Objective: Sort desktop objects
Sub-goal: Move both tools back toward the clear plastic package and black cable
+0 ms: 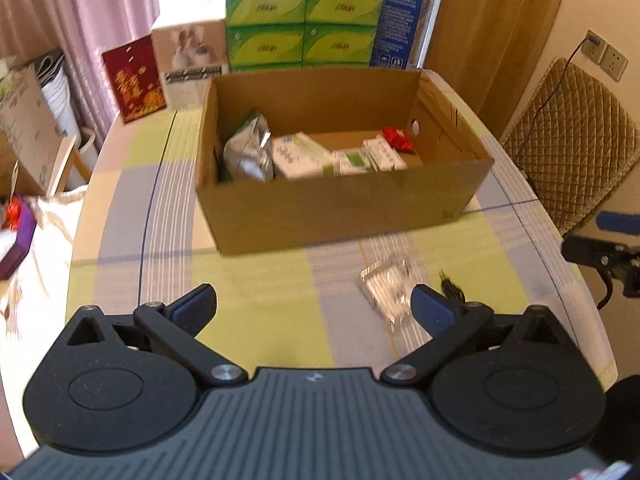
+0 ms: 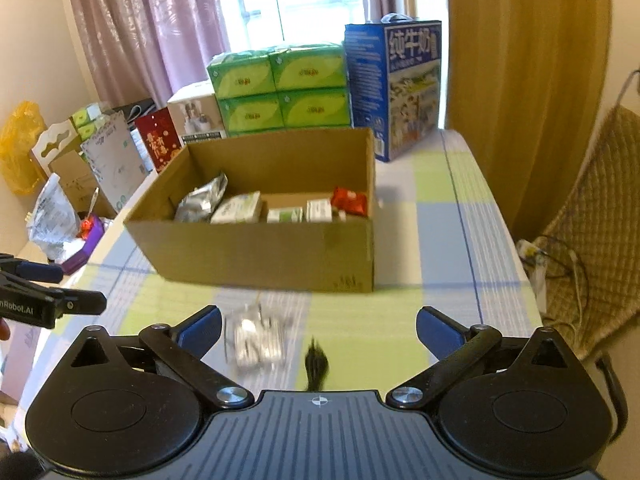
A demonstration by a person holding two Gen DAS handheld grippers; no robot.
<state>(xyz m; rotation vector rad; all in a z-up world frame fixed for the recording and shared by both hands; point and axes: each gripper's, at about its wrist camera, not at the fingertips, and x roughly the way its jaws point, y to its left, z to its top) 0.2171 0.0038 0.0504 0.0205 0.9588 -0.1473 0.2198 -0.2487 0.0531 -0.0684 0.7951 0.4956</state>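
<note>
An open cardboard box (image 1: pixel 340 216) (image 2: pixel 260 252) stands on the checked tablecloth; inside lie a silver foil bag (image 1: pixel 248 152) (image 2: pixel 202 200), white-green packets (image 1: pixel 304 156) (image 2: pixel 240 208) and a red packet (image 1: pixel 398 139) (image 2: pixel 350 200). In front of the box lie a clear plastic case (image 1: pixel 386 290) (image 2: pixel 256 338) and a small black tuft (image 1: pixel 452 290) (image 2: pixel 317 366). My left gripper (image 1: pixel 314 306) is open above the cloth, the case just inside its right finger. My right gripper (image 2: pixel 319 330) is open, with case and tuft between its fingers, untouched.
Green tissue packs (image 1: pixel 304 20) (image 2: pixel 280 88), a blue milk carton (image 2: pixel 394 88), a white box (image 1: pixel 192 60) and a red card (image 1: pixel 134 78) stand behind the box. A quilted chair (image 1: pixel 572 140) (image 2: pixel 592 216) is at right. Clutter sits off the table's left edge (image 2: pixel 60 200).
</note>
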